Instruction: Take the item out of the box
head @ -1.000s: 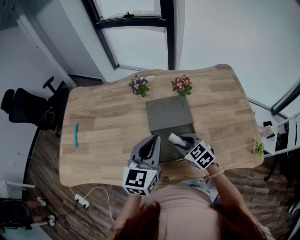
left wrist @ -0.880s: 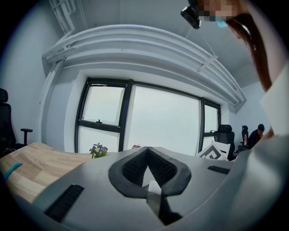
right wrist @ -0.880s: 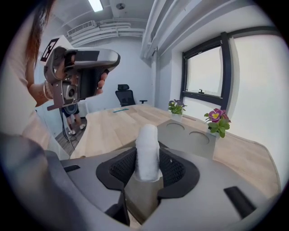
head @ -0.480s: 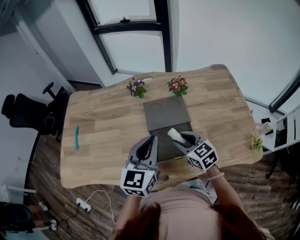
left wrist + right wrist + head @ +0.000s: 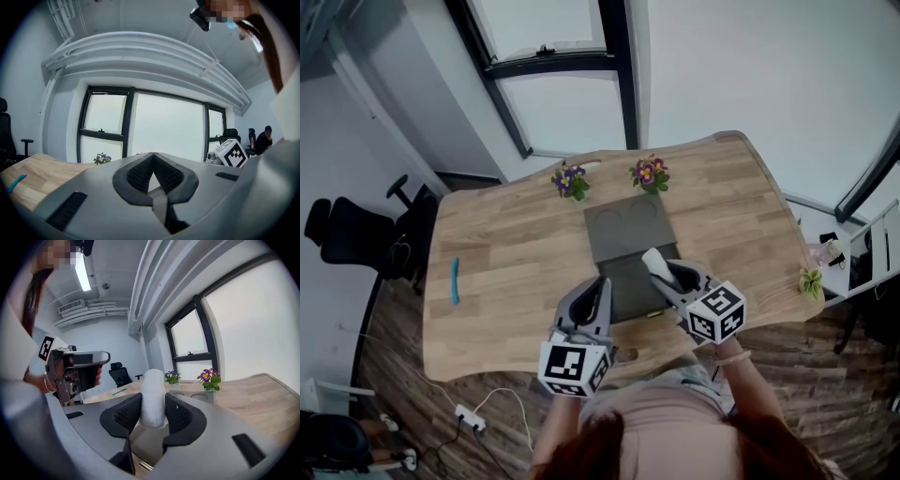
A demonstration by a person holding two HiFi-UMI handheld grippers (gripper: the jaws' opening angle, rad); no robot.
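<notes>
The item (image 5: 153, 394) is a white, matt cylinder with a slightly fuzzy surface, perhaps a roll of cloth or foam; I judge it light, soft and somewhat squashable, not slippery and not fragile. A grip across its round side suits it, low enough that it cannot tip; too hard a squeeze would only dent it.

The right gripper (image 5: 153, 412) has it in just that way; its jaws stand fairly wide, one dark ribbed pad pressed on each side of the roll's lower half; they have just been closing a little further on it; the rounded top sticks up clear of the jaws.

In the head view the item (image 5: 654, 262) is held aloft in the right gripper (image 5: 664, 273), over the near part of the grey box (image 5: 630, 291); the box lies open on the wooden bench (image 5: 506, 239), its lid folded back toward the two flower pots (image 5: 645, 172); by my reading the roll is already clear of the box.

The left gripper (image 5: 153, 174) has its jaws together with nothing between them; in the head view it hovers just beside the box's near left corner.
</notes>
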